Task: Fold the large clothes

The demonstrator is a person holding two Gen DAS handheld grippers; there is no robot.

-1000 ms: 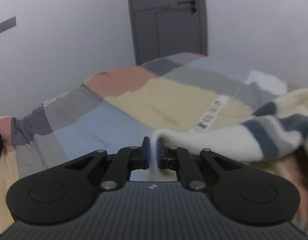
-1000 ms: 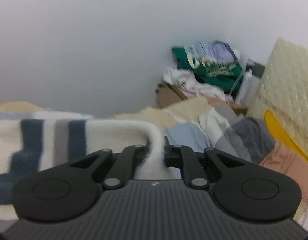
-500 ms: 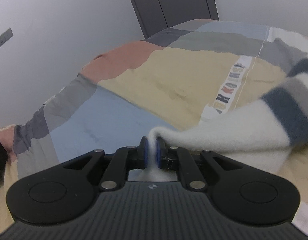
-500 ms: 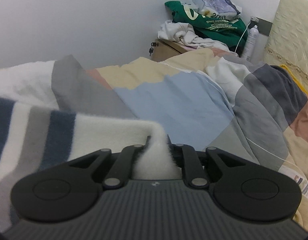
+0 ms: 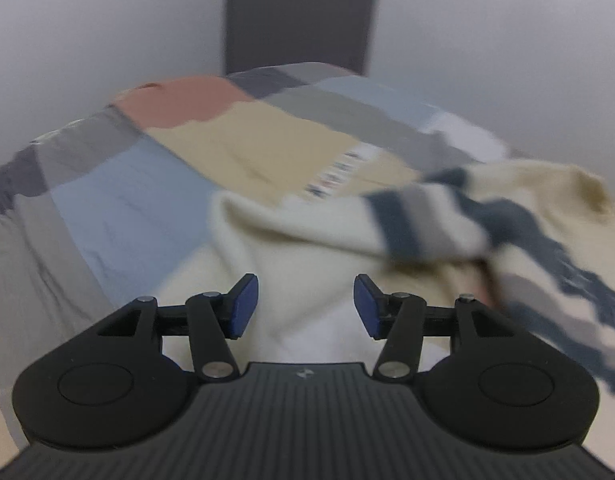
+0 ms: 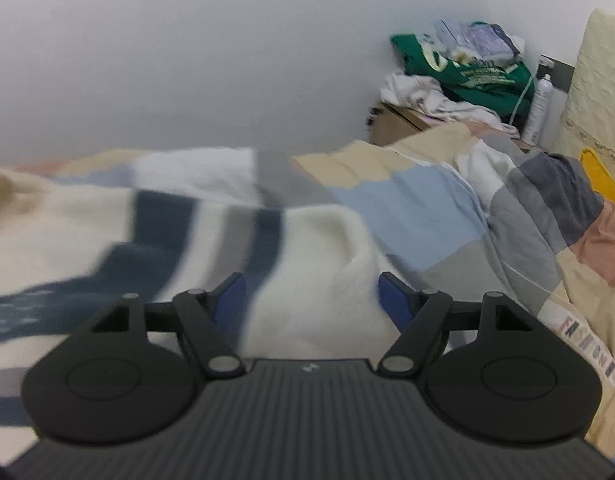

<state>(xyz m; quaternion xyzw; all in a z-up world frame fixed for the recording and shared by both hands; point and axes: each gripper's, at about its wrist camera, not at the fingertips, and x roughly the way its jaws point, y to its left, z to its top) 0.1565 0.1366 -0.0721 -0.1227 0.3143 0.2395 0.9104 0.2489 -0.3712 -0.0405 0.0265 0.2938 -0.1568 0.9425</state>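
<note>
A cream fleece garment with navy and grey stripes (image 5: 347, 236) lies on the patchwork bed. It also shows in the right wrist view (image 6: 323, 248). My left gripper (image 5: 305, 308) is open, its blue pads apart just above the garment's cream edge. My right gripper (image 6: 311, 300) is open too, with the garment's other cream corner lying between and beyond the fingers. Neither gripper holds cloth. Both views are blurred by motion.
The patchwork duvet (image 5: 127, 208) covers the bed. A dark grey door (image 5: 299, 16) stands behind it. In the right wrist view, a nightstand piled with green and white clothes (image 6: 459, 76), a spray bottle (image 6: 541, 108) and a cream headboard (image 6: 599, 84) stand at the far right.
Both grippers were shut on the garment's cream corners and held them up. Now both have opened and the garment has dropped onto the bed.
</note>
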